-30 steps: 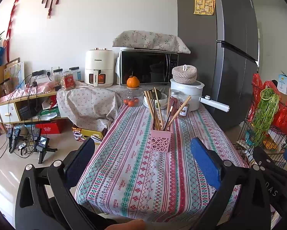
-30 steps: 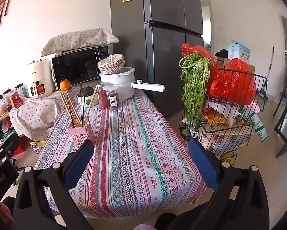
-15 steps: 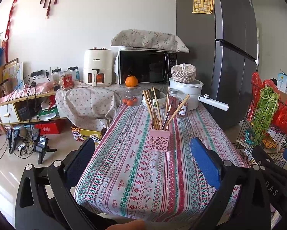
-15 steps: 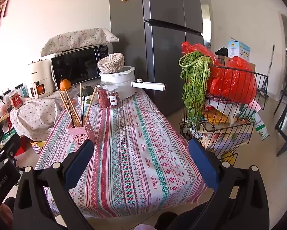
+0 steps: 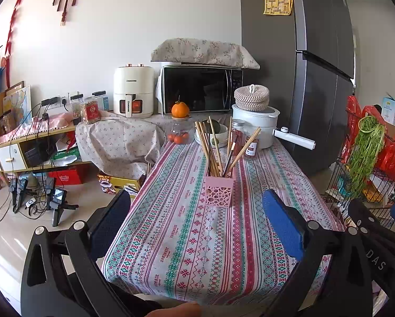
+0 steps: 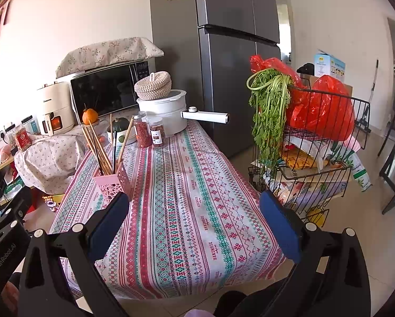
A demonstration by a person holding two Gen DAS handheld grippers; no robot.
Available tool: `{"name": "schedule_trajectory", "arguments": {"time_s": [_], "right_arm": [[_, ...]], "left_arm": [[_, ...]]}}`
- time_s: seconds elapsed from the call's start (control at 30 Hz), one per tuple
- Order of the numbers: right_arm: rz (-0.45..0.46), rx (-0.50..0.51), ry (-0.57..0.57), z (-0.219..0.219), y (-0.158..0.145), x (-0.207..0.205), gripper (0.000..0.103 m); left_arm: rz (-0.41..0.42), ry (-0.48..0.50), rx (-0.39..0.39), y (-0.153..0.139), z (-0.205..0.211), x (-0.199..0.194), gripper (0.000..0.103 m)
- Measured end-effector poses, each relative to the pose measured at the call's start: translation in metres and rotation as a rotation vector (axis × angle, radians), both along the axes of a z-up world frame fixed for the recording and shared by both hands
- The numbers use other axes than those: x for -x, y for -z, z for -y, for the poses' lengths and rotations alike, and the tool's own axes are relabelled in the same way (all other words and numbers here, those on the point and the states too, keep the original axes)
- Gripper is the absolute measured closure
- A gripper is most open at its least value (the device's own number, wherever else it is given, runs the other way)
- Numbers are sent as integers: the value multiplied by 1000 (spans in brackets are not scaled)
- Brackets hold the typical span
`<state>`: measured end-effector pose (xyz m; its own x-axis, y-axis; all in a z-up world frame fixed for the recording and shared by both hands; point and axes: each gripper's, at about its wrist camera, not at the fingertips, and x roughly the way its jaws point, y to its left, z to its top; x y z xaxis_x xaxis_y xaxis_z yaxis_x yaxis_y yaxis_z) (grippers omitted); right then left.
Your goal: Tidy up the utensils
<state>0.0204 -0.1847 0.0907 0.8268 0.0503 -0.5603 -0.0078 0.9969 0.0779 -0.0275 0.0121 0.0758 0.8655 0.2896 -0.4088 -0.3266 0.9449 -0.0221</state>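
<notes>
Left wrist view: left gripper (image 5: pixel 197 222) hangs over the near end of the table (image 5: pixel 171 251), jaws spread wide, nothing between them. Straight ahead of it, centred between the two blue pads (image 5: pixel 282 224), stands the pink holder (image 5: pixel 219 190) with the chopsticks (image 5: pixel 210 148) fanned out of its top. The holder sits on the striped cloth, clear of the jaws, well ahead of the tips.

Right wrist view: right gripper (image 6: pixel 194 224) likewise spread wide and empty, over the near edge of the table. The holder (image 6: pixel 112 182) lies ahead and to its left, just beyond the left pad in this view; the wire basket (image 6: pixel 316 158) with greens stands off to its right, beside the table.

Change over the last second: very little. The holder sits a touch lower and nearer in the left wrist view than a second ago, so the left gripper has eased forward or tipped down slightly; the right view is close to unchanged. Chopsticks show the same spread.

Reading: all chopsticks in sight are in the holder and none lie loose on the cloth, so the sorting looks either finished or not begun. I cannot tell which. If more work remains, the left gripper is the better aligned for a reach.
</notes>
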Motion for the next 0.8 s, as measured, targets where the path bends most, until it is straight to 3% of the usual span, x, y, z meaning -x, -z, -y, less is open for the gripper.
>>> {"name": "schedule_trajectory", "arguments": {"time_s": [0.8], "right_arm": [[-18,-10,-2,1,5,-2,7]], "left_arm": [[-13,9,5,5,-6,2,7]]}}
